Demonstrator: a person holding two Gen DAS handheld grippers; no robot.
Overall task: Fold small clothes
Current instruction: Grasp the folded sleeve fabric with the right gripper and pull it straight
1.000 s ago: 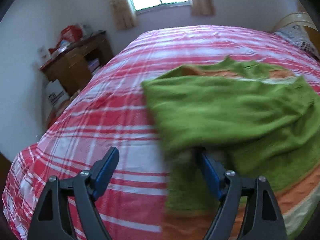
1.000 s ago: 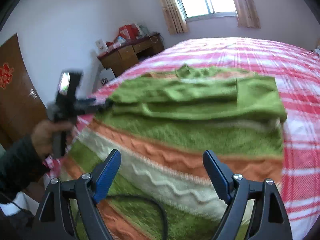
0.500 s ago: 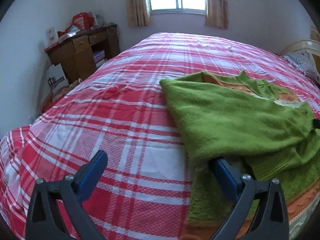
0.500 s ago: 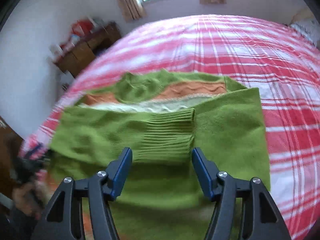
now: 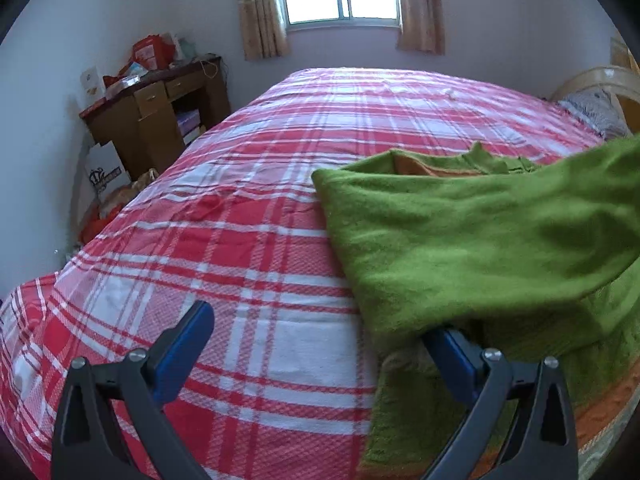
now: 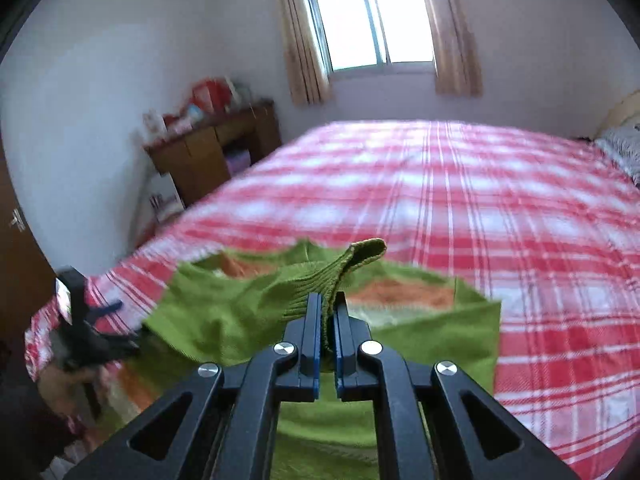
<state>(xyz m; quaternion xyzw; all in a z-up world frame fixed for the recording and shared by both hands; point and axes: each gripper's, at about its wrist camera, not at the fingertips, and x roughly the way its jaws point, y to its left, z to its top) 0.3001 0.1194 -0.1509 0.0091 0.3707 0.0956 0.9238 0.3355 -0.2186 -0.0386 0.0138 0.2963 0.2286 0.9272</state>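
Observation:
A green knit sweater (image 5: 460, 248) with orange and white stripes lies on the red plaid bed (image 5: 260, 208). In the right wrist view my right gripper (image 6: 328, 314) is shut, its jaws closing tight on the ribbed sleeve cuff (image 6: 362, 254), which sticks up above the pads. The sleeve hangs lifted over the sweater body (image 6: 224, 320). My left gripper (image 5: 320, 344) stands wide open at the sweater's left edge. Its right finger (image 5: 452, 354) is tucked under a green fold, and the left finger (image 5: 188, 340) is over bare bedspread. The left gripper (image 6: 92, 320) also shows at the far left, held by a hand (image 6: 60, 380).
A wooden desk (image 5: 160, 116) piled with red packages stands against the left wall, with bags on the floor beside it. A window with curtains (image 5: 344, 0) is at the far end. A pillow (image 5: 592, 110) and headboard are at the right. A brown door (image 6: 16, 240) is at the left.
The right gripper has gone from wide open to shut on the sleeve cuff and has risen with it, lifting the sleeve. The left gripper has opened a little wider and stayed in place.

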